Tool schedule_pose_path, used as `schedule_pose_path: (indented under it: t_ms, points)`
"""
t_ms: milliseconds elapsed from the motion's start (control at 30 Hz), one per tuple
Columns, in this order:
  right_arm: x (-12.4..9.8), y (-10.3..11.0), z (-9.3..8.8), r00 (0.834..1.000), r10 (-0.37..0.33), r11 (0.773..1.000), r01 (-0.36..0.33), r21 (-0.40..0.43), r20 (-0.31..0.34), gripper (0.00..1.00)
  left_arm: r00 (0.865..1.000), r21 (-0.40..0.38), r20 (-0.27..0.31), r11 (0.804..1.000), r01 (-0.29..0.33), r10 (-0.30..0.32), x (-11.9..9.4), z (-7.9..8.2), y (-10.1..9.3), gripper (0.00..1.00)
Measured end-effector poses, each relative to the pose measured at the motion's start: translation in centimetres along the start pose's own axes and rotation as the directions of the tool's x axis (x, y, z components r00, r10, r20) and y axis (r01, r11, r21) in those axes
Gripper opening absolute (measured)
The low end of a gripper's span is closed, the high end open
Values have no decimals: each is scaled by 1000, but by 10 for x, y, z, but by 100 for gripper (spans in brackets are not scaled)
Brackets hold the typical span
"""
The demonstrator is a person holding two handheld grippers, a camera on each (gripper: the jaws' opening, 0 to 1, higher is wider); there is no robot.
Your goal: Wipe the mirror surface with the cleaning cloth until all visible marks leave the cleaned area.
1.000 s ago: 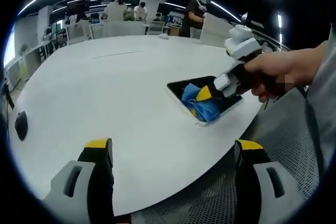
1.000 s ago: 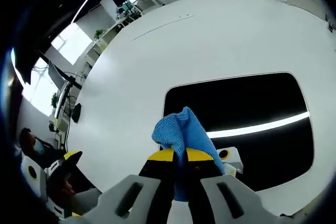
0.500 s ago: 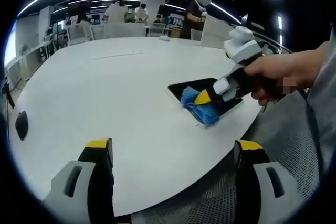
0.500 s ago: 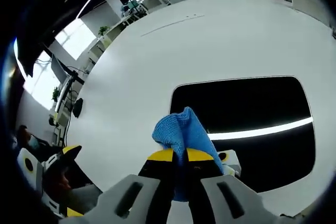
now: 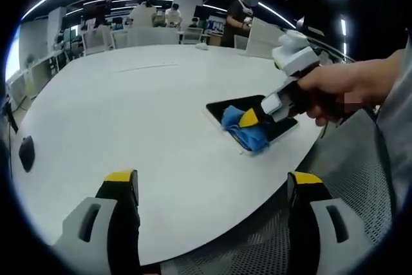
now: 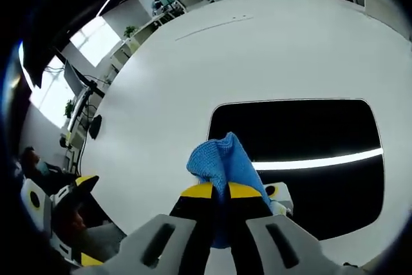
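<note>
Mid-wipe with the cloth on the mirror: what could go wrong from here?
1. The mirror lies close to the table edge; a sideways push from the right gripper might slide it off.
2. The blue cloth is bunched between the shut jaws, so the yellow tips could touch the glass and scratch it.
3. The left gripper hangs open, apart from the mirror, so nothing steadies it.

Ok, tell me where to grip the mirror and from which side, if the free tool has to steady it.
Probably pinch the mirror at its bare near-left edge, coming in low along the table with the open left tool. It lies flat and thin, and the cloth held by the right tool covers the other end.
</note>
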State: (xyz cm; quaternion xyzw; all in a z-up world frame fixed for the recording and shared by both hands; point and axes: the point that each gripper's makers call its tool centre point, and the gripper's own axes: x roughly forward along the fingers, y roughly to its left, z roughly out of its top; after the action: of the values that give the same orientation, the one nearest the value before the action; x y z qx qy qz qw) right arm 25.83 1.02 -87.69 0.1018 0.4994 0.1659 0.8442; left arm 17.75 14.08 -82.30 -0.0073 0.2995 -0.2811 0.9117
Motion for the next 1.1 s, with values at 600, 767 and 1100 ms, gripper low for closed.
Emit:
schedule_pose_path:
  t_ms: [600, 767, 1100]
  points:
    - [16, -3, 33, 1000, -27, 999, 28, -16, 13, 1, 1000, -7, 4, 1000, 1, -1, 0, 1, 0, 97]
    - [22, -6, 40, 1000, -27, 999, 27, -28, 10, 1, 1000, -11, 4, 1000, 4, -4, 0, 0, 1, 97]
    - [29, -9, 53, 1000, -25, 998, 26, -50, 8, 1, 1000, -41, 21, 999, -1, 2, 0, 3, 2, 97]
